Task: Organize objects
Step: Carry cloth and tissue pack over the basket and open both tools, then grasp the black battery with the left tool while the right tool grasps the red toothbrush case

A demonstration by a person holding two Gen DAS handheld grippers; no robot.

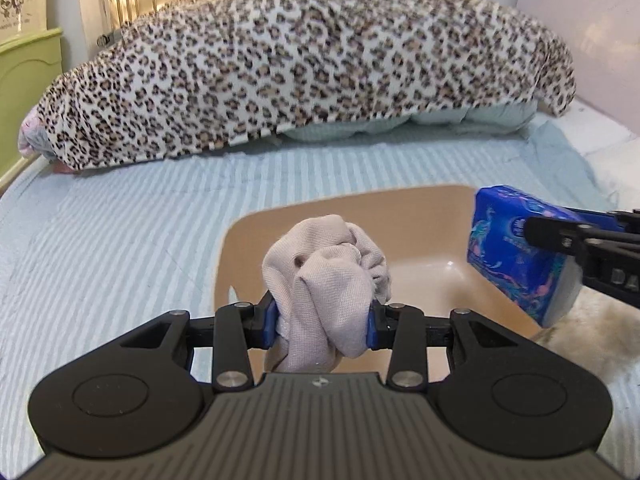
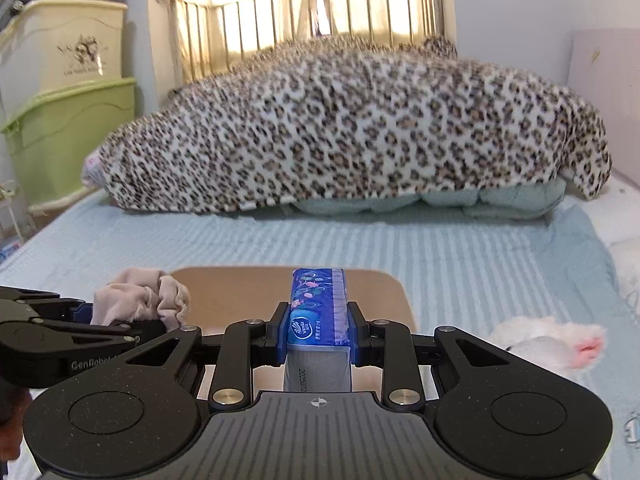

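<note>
My left gripper is shut on a bunched beige cloth and holds it over the tan plastic bin on the bed. The cloth also shows at the left of the right wrist view. My right gripper is shut on a blue tissue pack and holds it above the same bin. In the left wrist view the tissue pack hangs over the bin's right rim, to the right of the cloth.
The bin rests on a light blue striped bedsheet. A leopard-print blanket lies heaped across the far side of the bed. A white plush toy lies right of the bin. Green and cream storage boxes stand at the left.
</note>
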